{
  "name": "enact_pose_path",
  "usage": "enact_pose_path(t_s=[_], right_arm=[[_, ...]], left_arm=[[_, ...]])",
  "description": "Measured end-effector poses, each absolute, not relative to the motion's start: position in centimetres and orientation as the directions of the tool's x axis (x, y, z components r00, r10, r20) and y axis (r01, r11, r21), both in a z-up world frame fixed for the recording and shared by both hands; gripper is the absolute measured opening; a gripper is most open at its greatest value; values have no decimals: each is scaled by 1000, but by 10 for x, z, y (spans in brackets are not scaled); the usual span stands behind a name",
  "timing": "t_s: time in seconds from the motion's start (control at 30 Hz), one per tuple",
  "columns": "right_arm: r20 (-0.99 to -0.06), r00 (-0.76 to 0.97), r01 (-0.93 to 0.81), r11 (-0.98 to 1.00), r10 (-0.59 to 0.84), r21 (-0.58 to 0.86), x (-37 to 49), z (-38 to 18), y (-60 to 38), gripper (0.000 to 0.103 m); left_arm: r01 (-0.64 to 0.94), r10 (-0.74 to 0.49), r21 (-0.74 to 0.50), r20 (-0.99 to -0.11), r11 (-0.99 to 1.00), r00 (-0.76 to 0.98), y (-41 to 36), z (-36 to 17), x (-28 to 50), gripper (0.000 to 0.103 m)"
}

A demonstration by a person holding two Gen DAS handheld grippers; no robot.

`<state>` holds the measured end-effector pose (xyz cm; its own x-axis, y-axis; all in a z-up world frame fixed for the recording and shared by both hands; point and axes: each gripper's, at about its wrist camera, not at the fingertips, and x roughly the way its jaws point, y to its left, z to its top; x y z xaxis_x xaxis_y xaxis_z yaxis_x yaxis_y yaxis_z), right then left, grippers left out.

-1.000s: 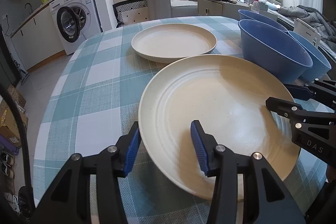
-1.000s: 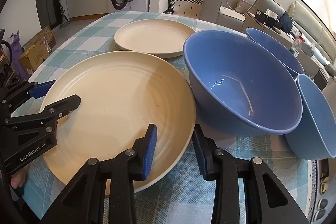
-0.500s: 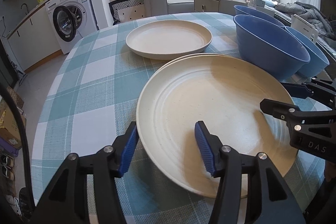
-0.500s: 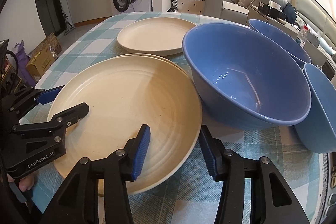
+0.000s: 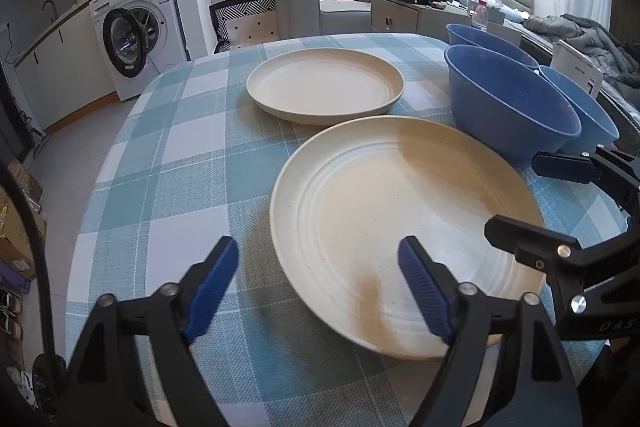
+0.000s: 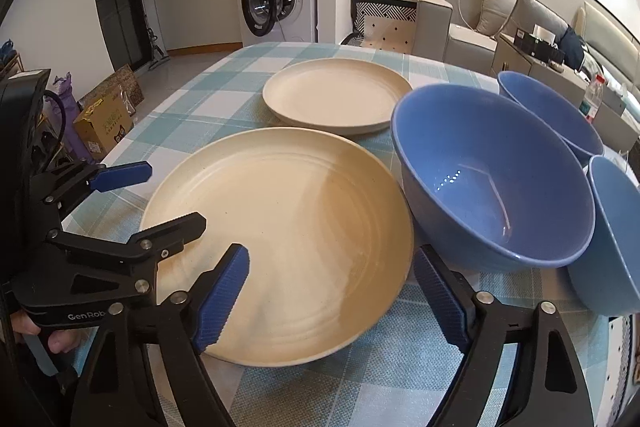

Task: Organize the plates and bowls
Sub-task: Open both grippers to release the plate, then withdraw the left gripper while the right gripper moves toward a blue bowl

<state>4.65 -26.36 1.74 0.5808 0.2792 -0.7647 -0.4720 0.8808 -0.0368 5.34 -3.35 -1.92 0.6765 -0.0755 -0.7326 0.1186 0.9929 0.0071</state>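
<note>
Cream round ridged plate [image 5: 404,211] lies empty beside an empty blue bowl [image 6: 492,175]; left tongs [image 5: 320,291] and right tongs [image 6: 332,291] are opening, astride its rim, unclenched.

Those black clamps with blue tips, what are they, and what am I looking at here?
They are hand-held grippers, one in each of a person's hands, each carrying a camera that looks along its fingers. One picture comes from the left gripper, the other from the right gripper. On the round table with a teal checked cloth lie a large cream plate, a second cream plate behind it, and three blue bowls. Both grippers' jaws are opening around the near plate's rim; nothing is gripped.
</note>
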Motion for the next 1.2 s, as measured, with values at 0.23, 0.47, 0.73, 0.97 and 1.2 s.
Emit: enact_pose_path(t_s=[0.23,0.47,0.73,0.97,1.2], right_arm=[[-733,618,-479,876,285,-63,40,28,-259,102],[-704,637,-470,882,315,-31,43,38,-265,102],[-658,672,-459,889,340,-9,43,52,-272,102],[-644,680,-462,887,351,-3,48,60,-274,102],[-638,684,-462,887,354,-3,54,66,-278,102]], left_arm=[[104,-73,0,-715,995,696,-26,-10,50,99],[94,-69,-3,-709,996,702,-23,-5,50,103],[84,-66,-9,-710,996,702,-21,-4,51,103],[76,-55,-3,-718,997,694,-21,-6,57,103],[75,-56,-4,-714,997,698,-21,-2,66,103]])
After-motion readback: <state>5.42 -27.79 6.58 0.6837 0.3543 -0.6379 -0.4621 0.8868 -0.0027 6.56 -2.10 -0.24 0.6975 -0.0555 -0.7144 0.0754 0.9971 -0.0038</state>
